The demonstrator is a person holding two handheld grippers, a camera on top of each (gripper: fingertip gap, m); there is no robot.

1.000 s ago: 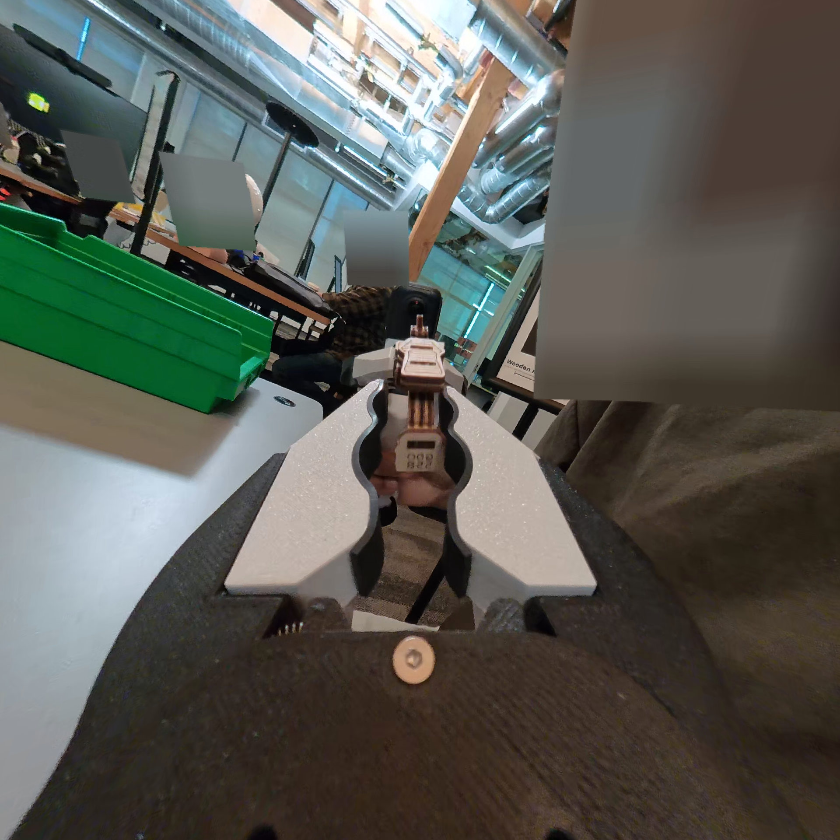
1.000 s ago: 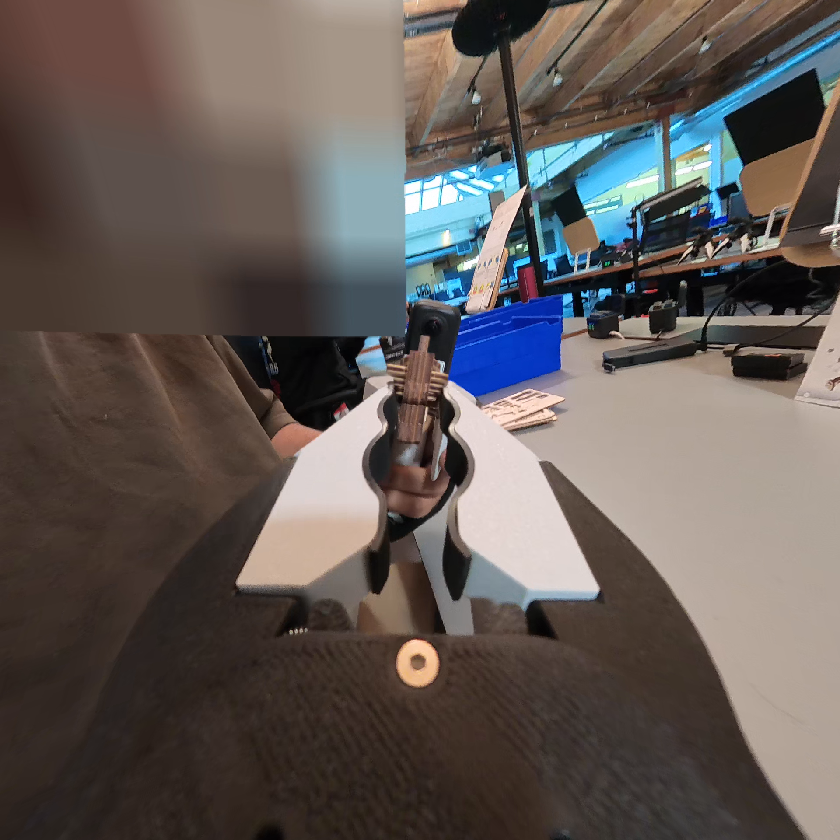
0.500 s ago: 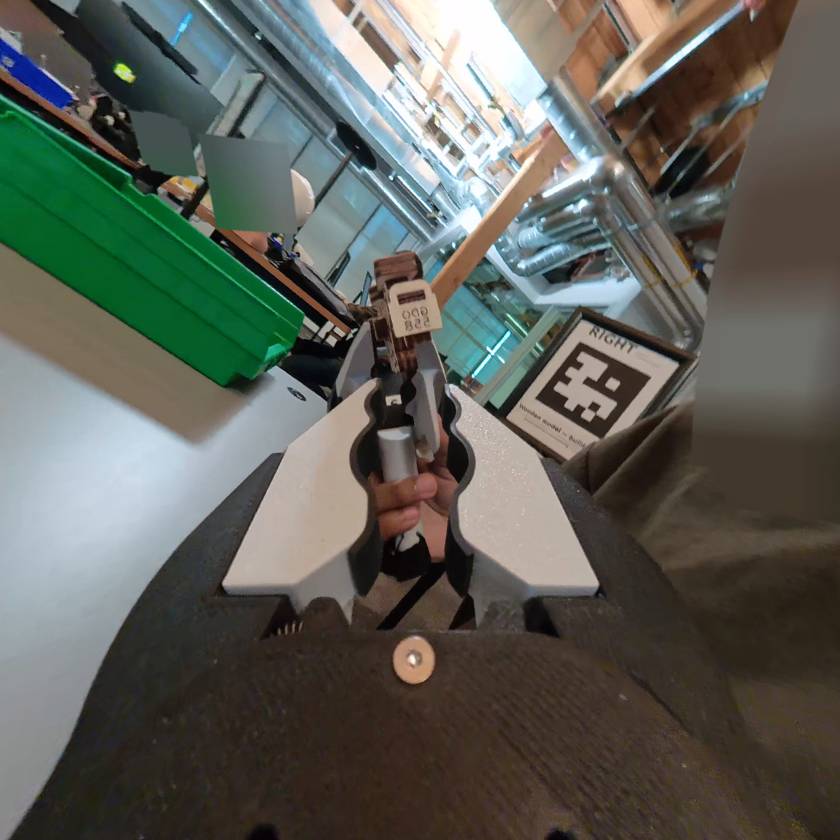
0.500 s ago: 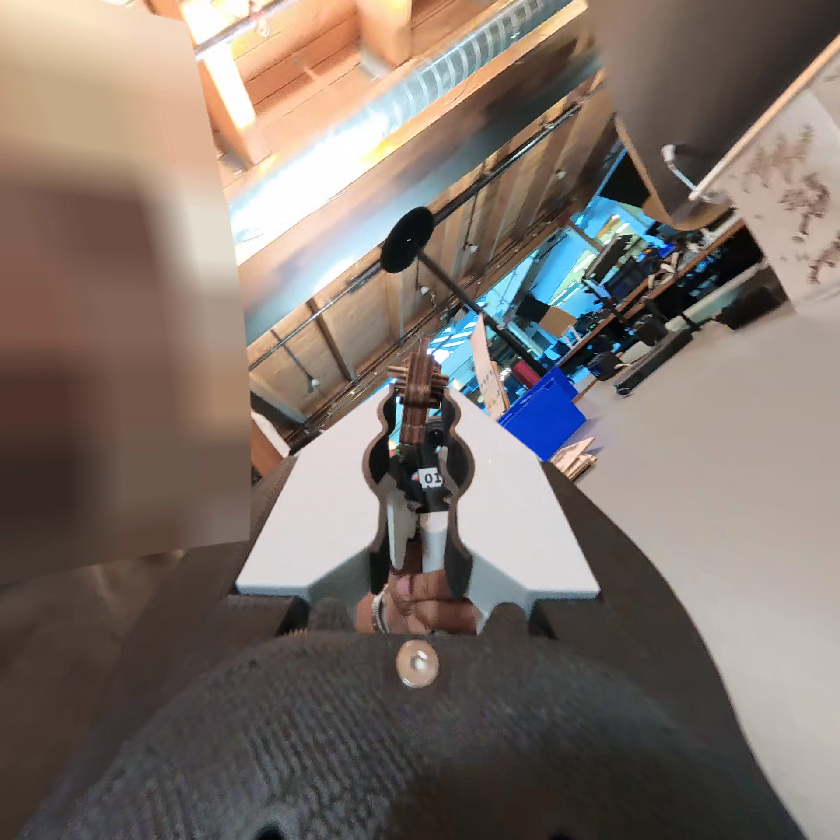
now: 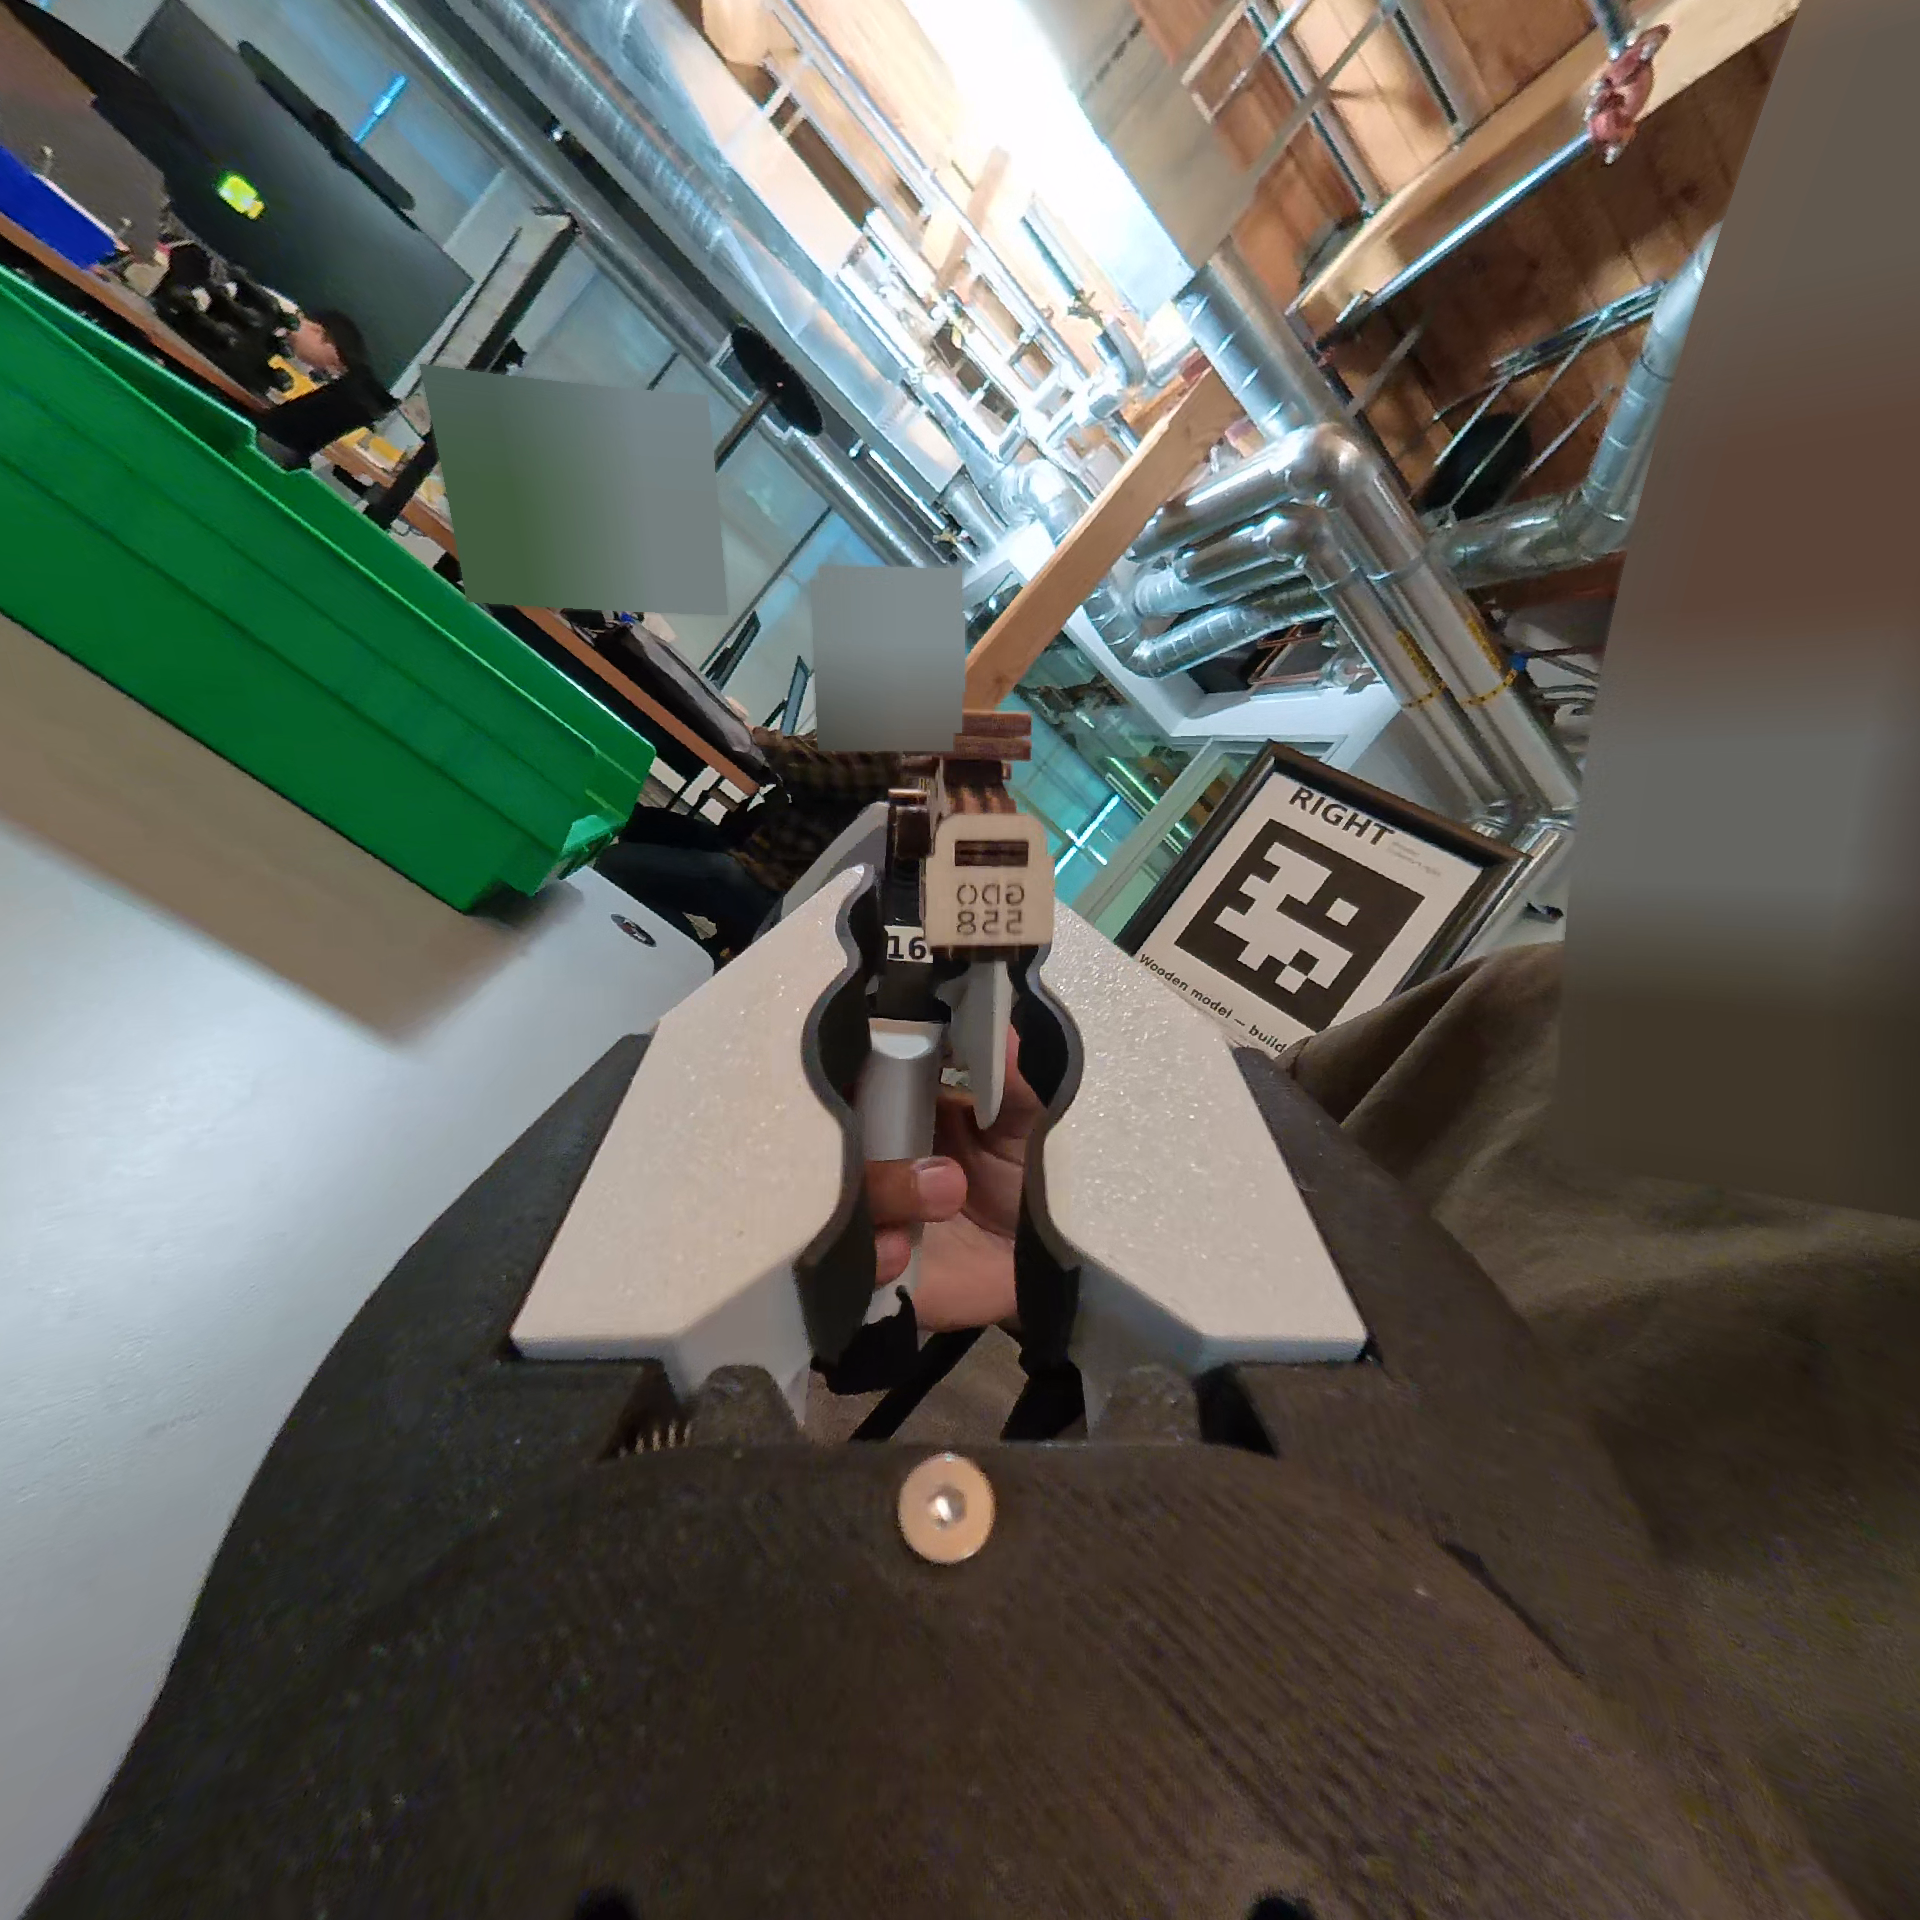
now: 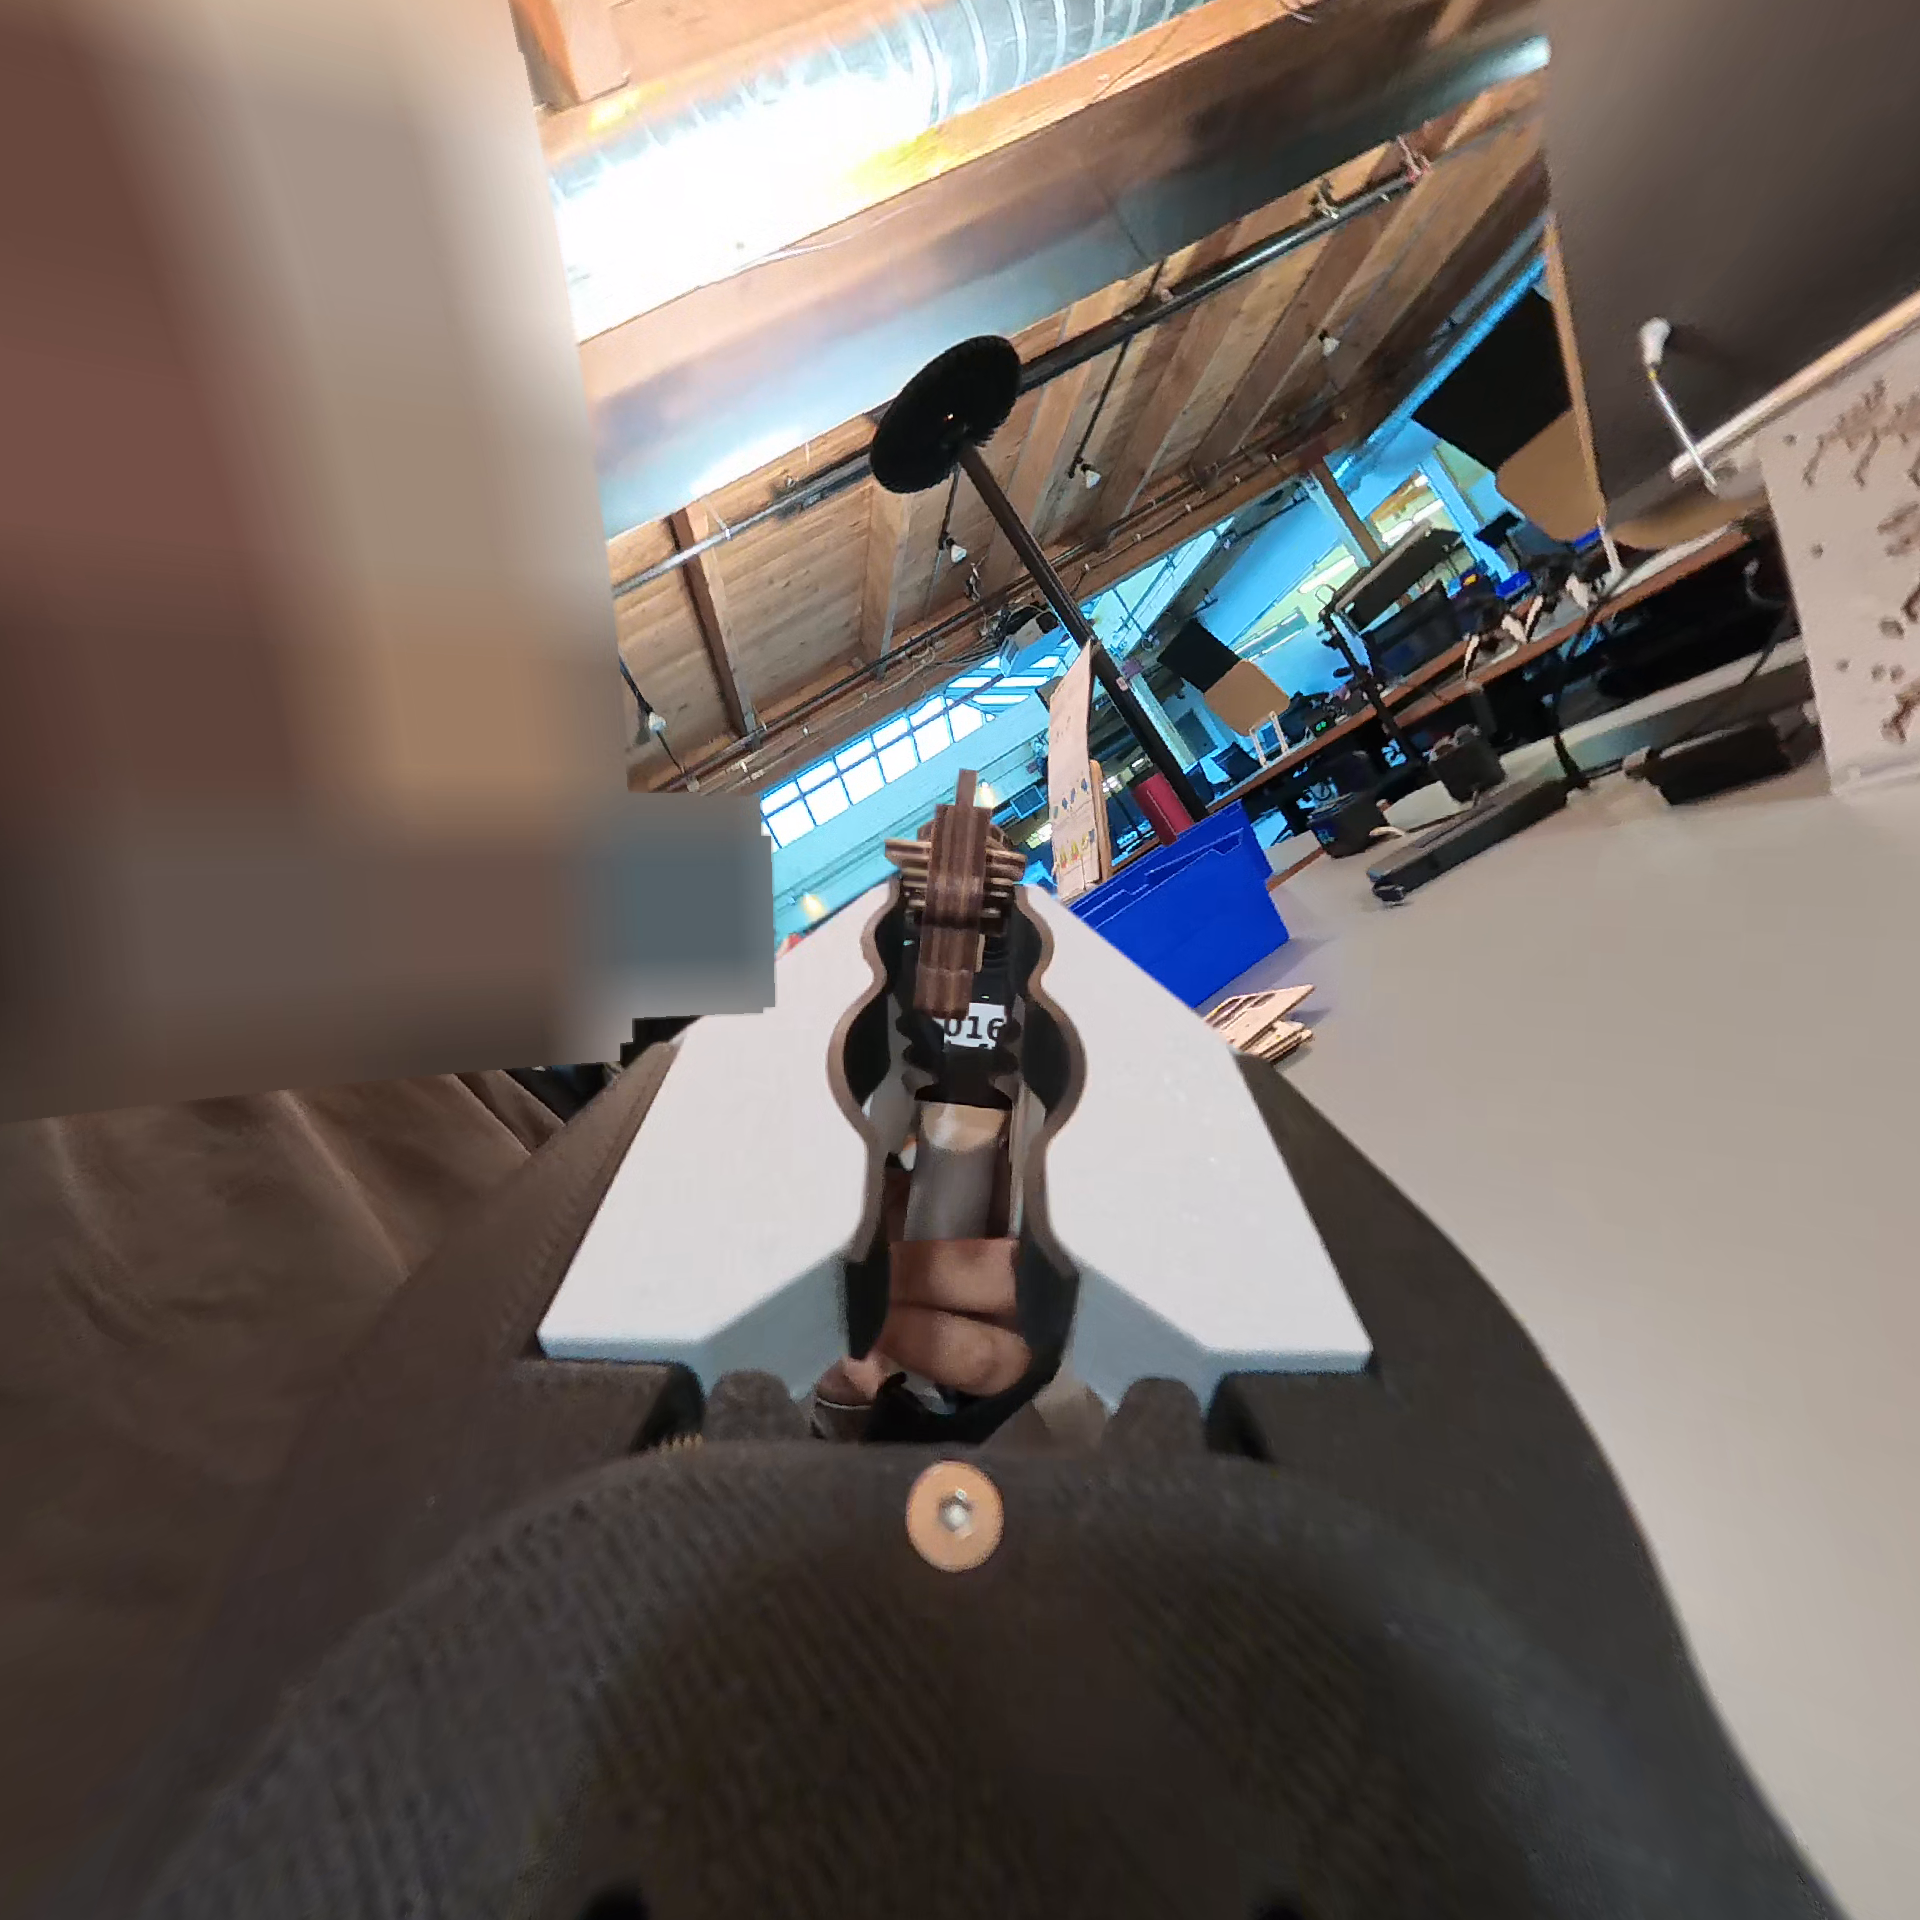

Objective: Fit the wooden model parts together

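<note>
A small wooden model [image 5: 985,899], made of layered brown plywood with a pale plate facing me, is held in the air between both grippers. In the left wrist view my left gripper [image 5: 951,925] is shut on its near end. Behind it I see the other gripper's grey fingers [image 5: 902,1091] and the hand [image 5: 951,1236] that holds it. In the right wrist view my right gripper [image 6: 956,909] is shut on the model's stacked brown edges [image 6: 954,862], which stick out above its tips. The two grippers face each other and tilt upward.
A green bin [image 5: 260,644] stands on the grey table [image 5: 156,1143] at the left, and a framed marker sign [image 5: 1309,914] stands at the right. In the right wrist view a blue bin [image 6: 1184,914], flat wooden sheets [image 6: 1262,1018] and a black stand [image 6: 1039,561] are on the table [image 6: 1558,1091]. A person's olive-clad body is close. Only a small space, under 4 cm, lies between the two pairs of fingers.
Both grippers have tilted upward with the model still held between them. The views swung from the table level toward the ceiling, and the model's pale plate now faces the left camera.
</note>
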